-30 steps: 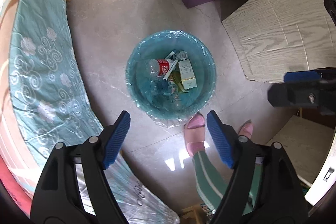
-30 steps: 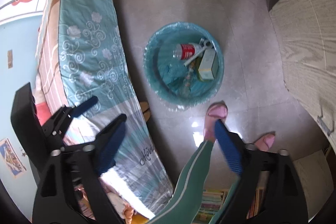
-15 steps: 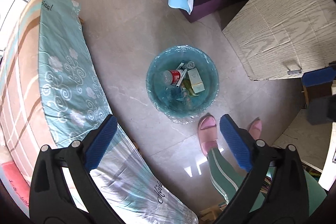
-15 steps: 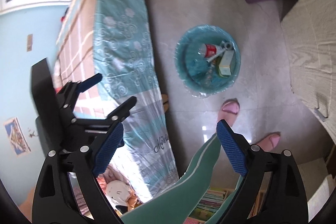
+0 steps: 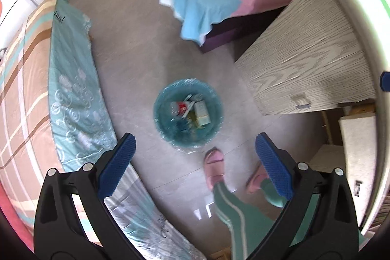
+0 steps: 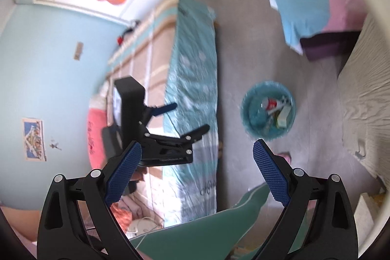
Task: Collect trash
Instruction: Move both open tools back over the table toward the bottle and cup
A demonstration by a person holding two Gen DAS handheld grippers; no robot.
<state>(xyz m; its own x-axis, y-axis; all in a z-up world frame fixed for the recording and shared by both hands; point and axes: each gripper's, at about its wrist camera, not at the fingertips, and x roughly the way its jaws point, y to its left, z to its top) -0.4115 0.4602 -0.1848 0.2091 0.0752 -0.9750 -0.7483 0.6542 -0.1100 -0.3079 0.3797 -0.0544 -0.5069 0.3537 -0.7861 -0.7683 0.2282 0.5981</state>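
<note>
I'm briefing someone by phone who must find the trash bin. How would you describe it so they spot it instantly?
Start at the long bed with the teal floral cover. On the bare grey tiled floor beside it stands a round teal bin lined with clear plastic. It is the only round container there, and holds a red-labelled bottle and a pale carton.

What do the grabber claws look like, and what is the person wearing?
Each grabber, left gripper and right gripper, has two black plastic arms with silver bolts and bumpy blue pads. The person wears green trousers with a pale stripe and pink slippers.
</note>
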